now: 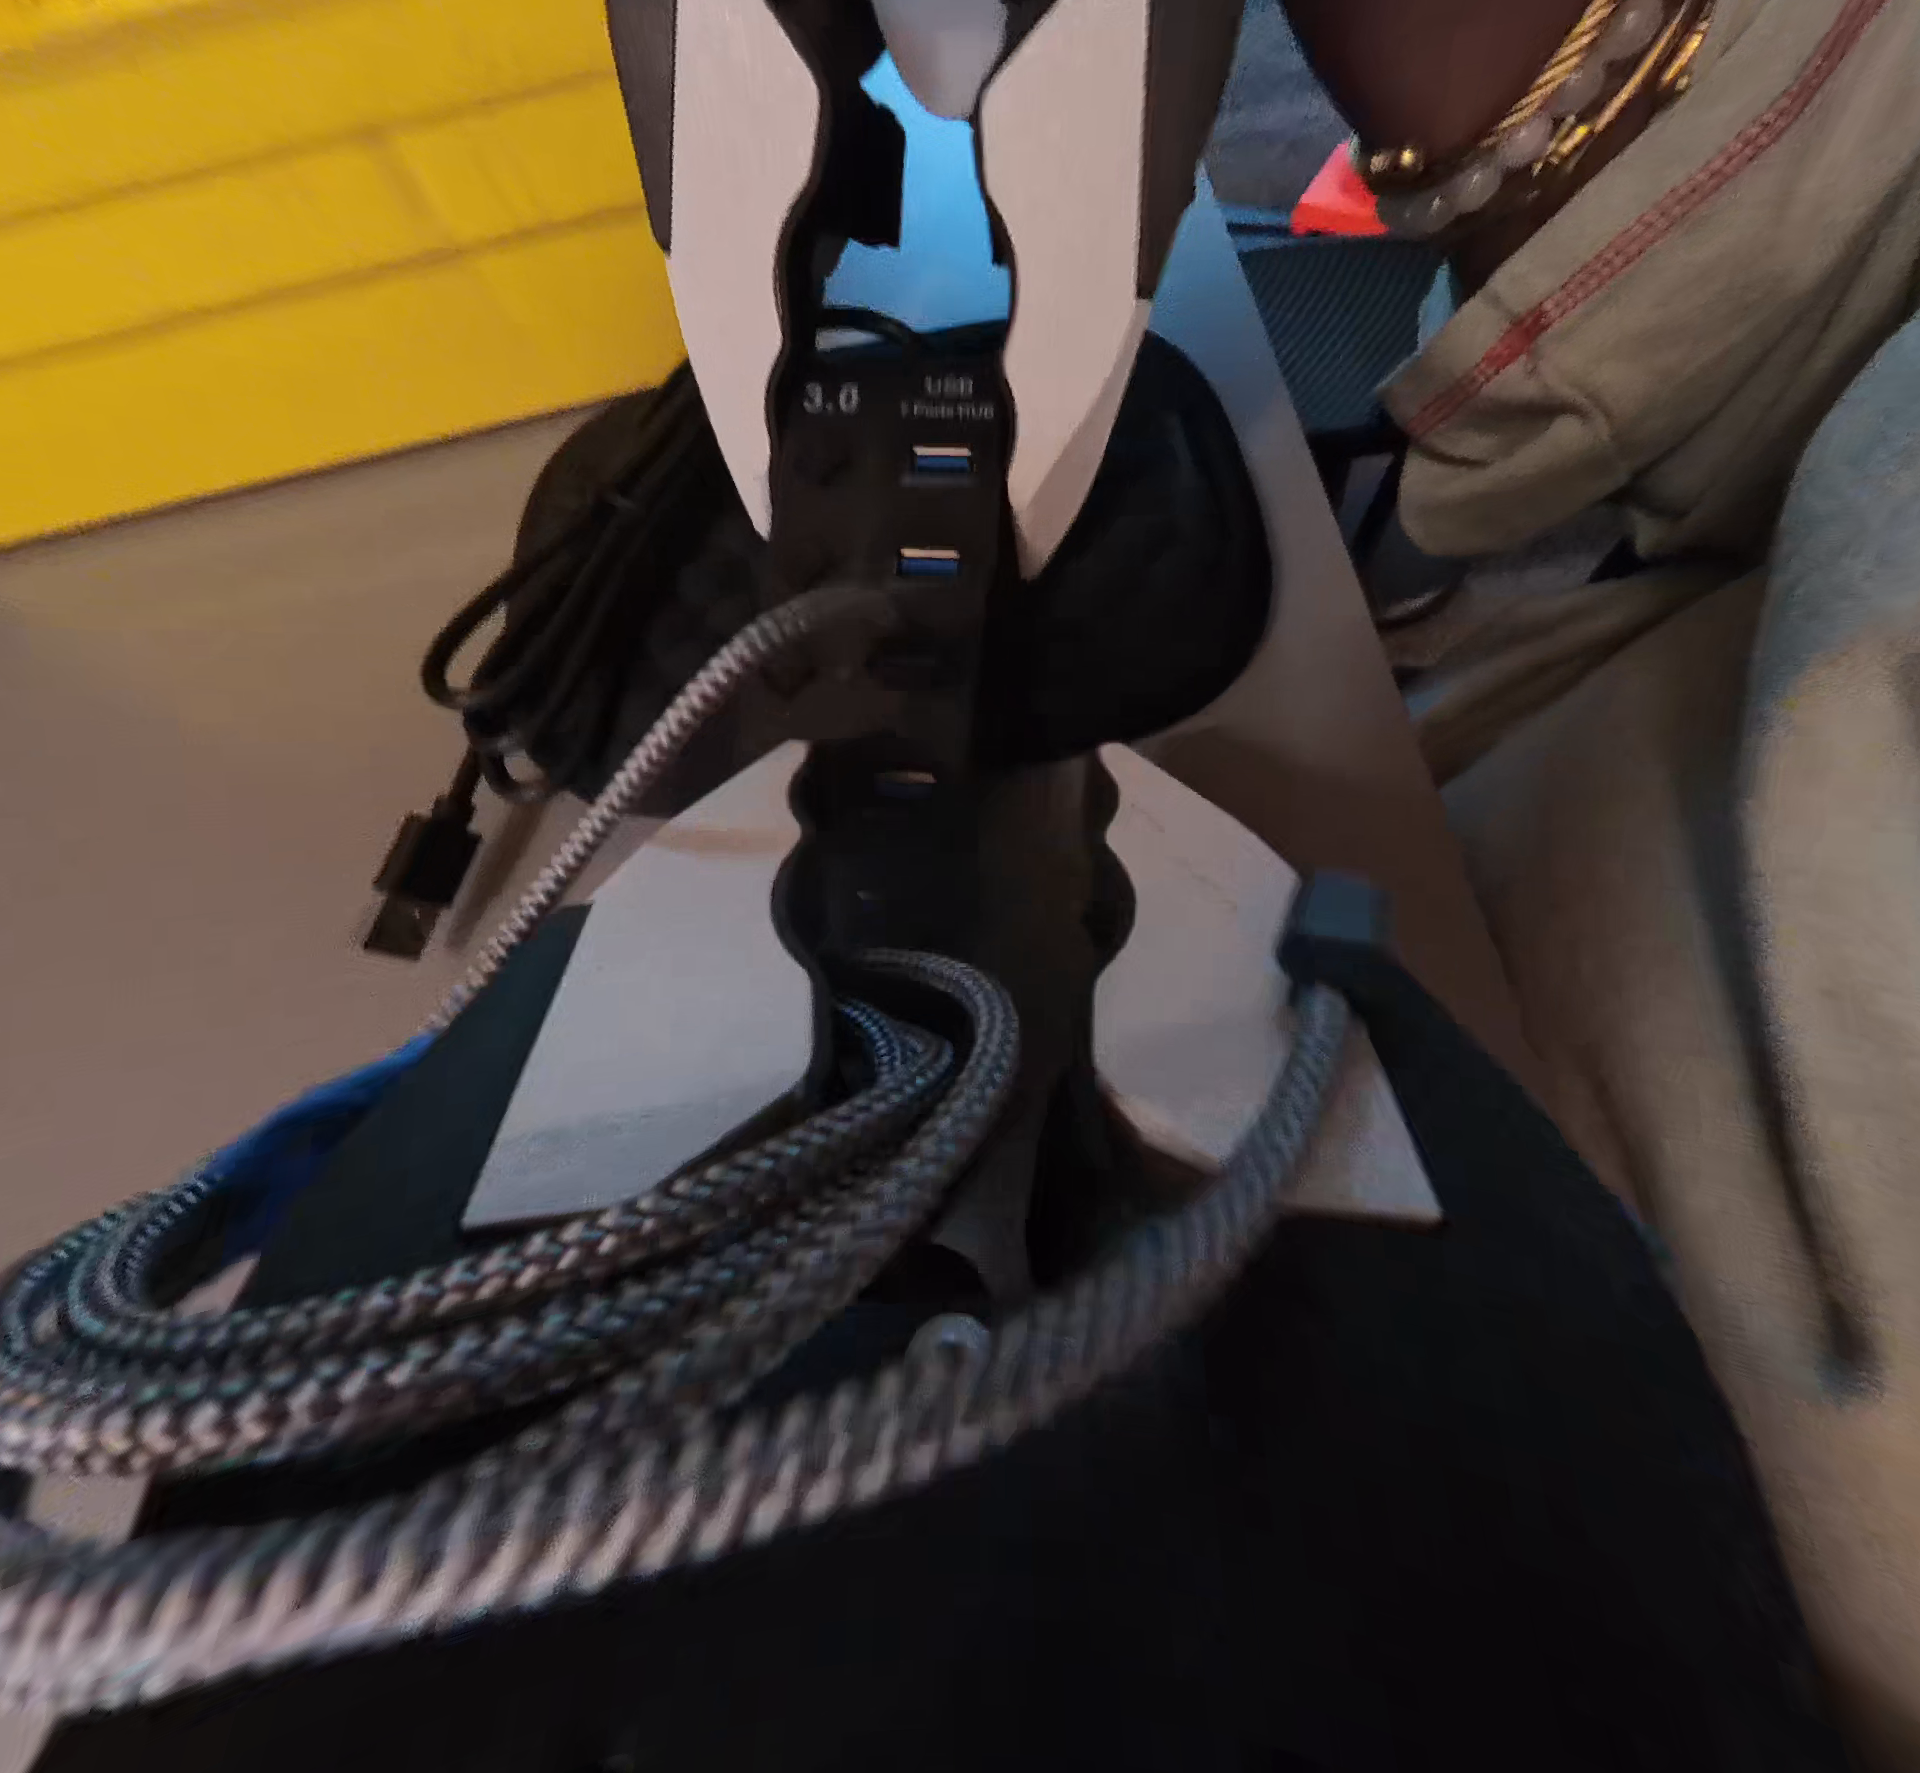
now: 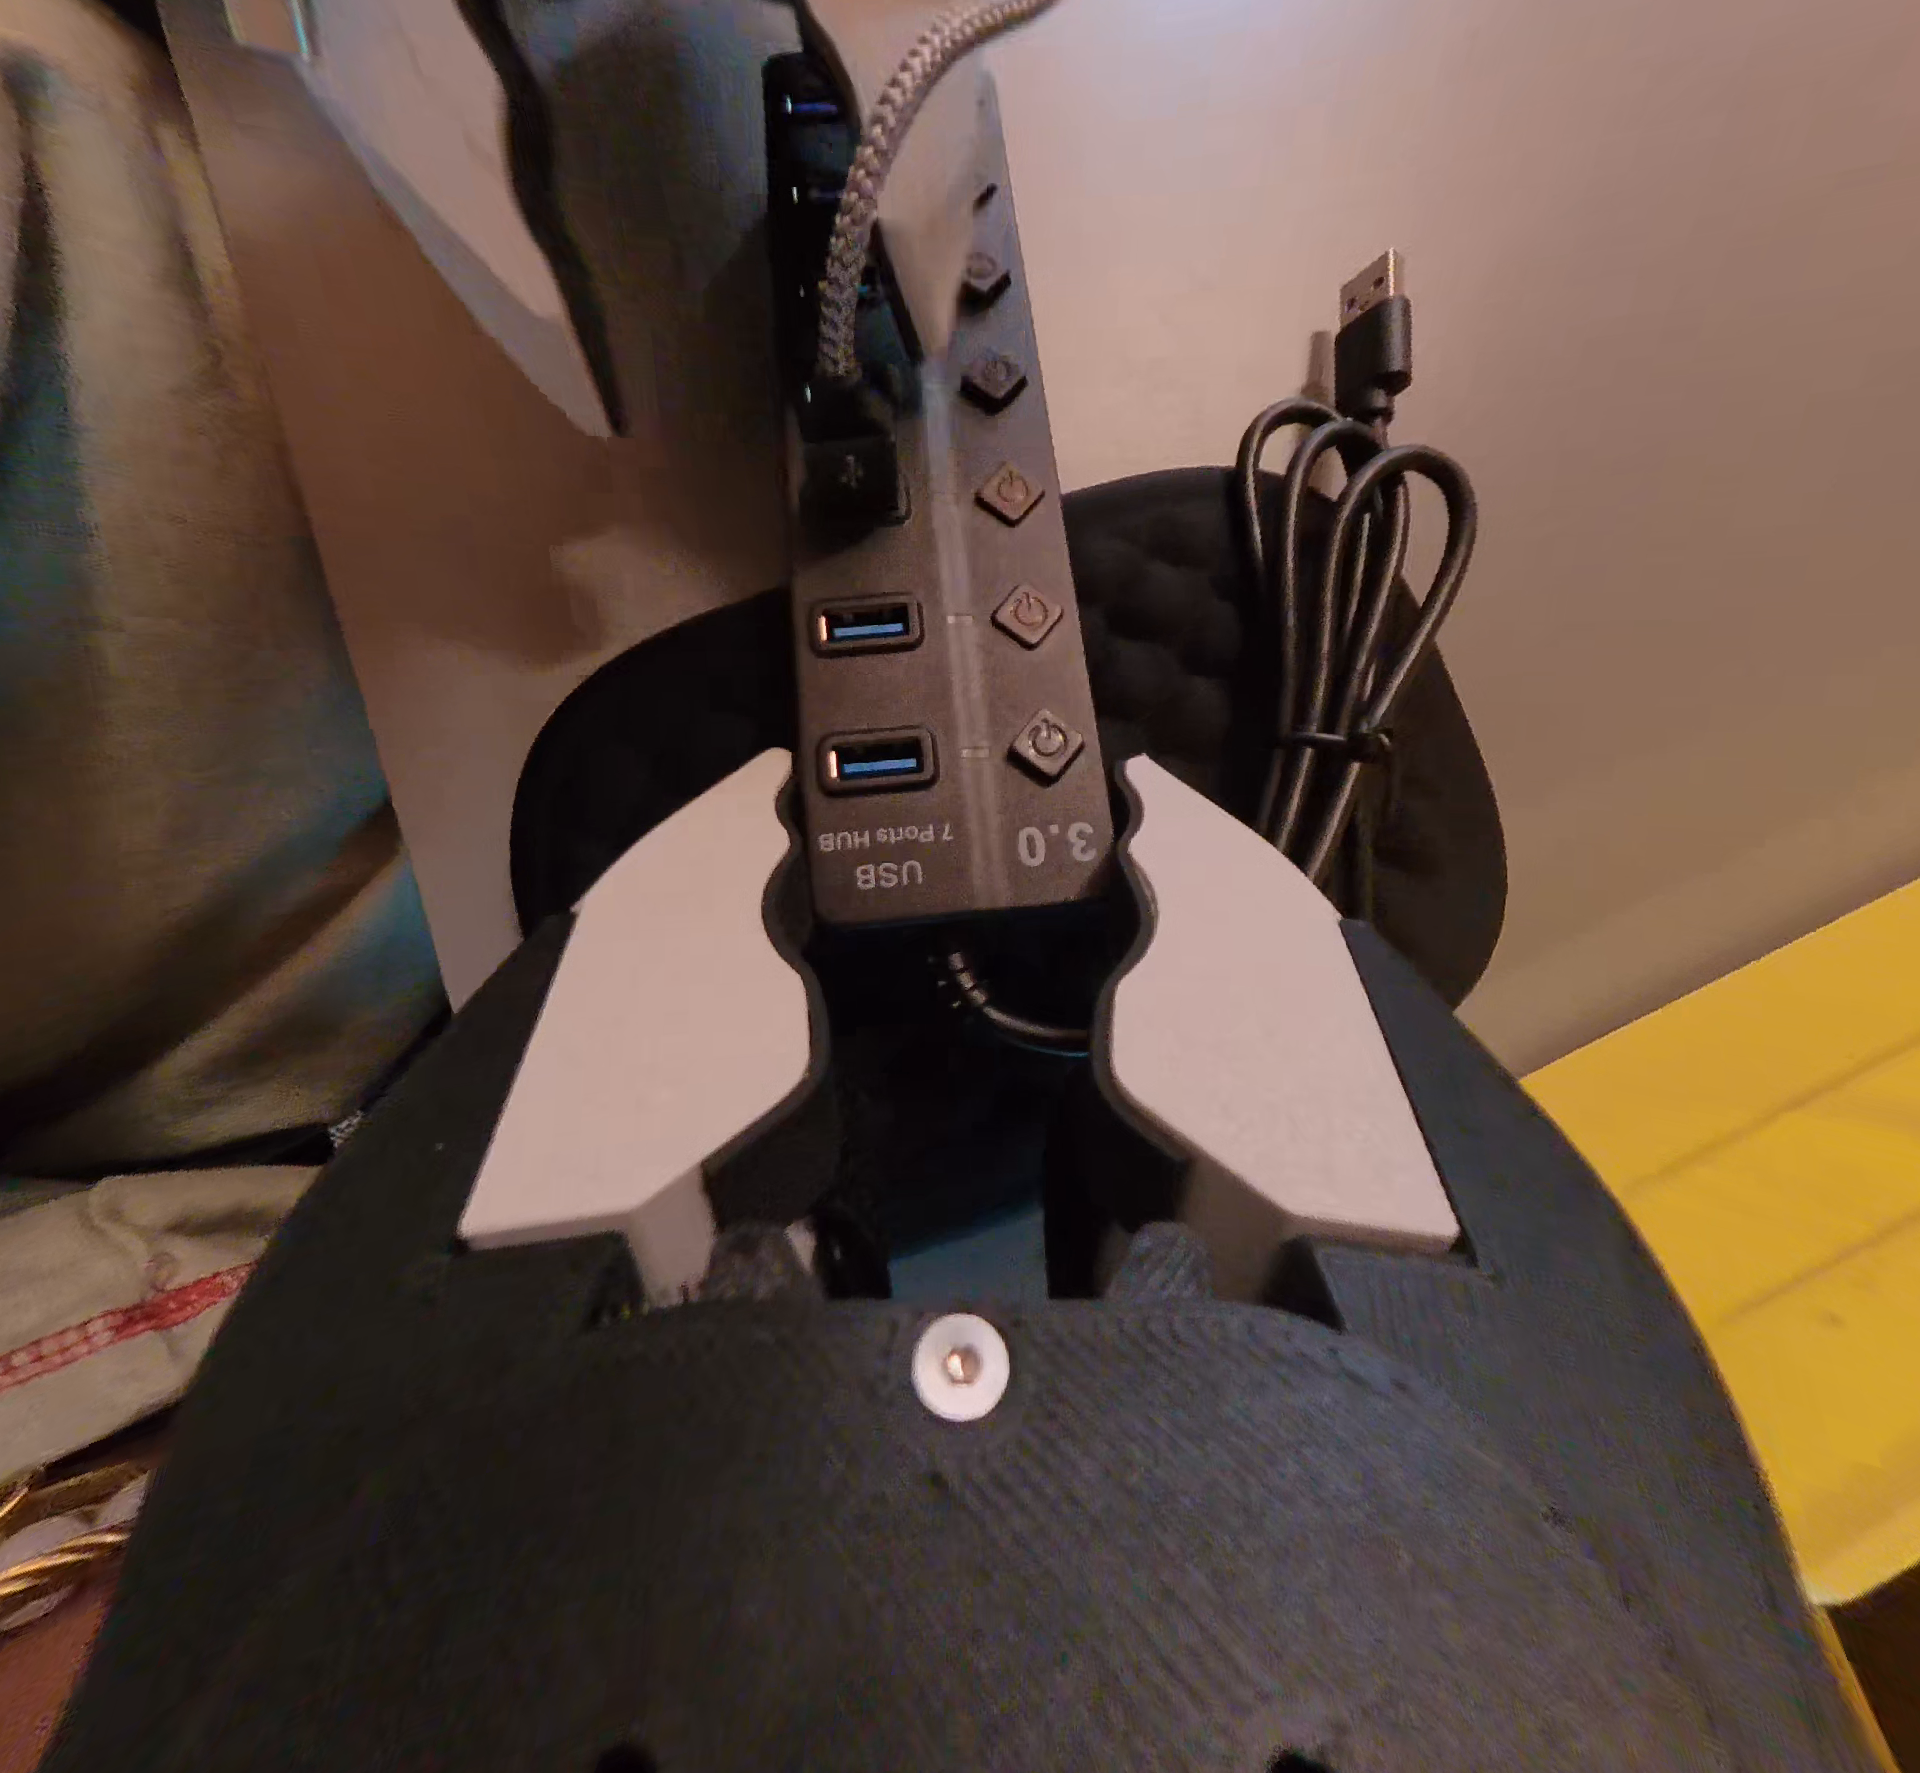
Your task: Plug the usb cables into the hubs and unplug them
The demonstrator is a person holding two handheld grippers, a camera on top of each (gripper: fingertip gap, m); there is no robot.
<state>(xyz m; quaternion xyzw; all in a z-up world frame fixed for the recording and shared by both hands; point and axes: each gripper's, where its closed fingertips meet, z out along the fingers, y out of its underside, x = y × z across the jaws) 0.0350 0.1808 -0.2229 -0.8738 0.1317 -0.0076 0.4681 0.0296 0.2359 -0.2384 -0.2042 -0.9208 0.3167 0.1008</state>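
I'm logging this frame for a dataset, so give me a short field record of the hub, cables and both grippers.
hub: black USB hub, held at both ends
right gripper: shut on the hub's labelled end
left gripper: shut on the hub's far end
braided cable: plugged into the third port from the labelled end
free ports: two blue ones nearest the label
spare cable: black, bundled, unplugged, on the table

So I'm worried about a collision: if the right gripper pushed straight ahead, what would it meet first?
Probably the left gripper, which faces it along the USB hub the right gripper clamps. The braided cable's plug sits before it, above the hub face. Depth is unclear.
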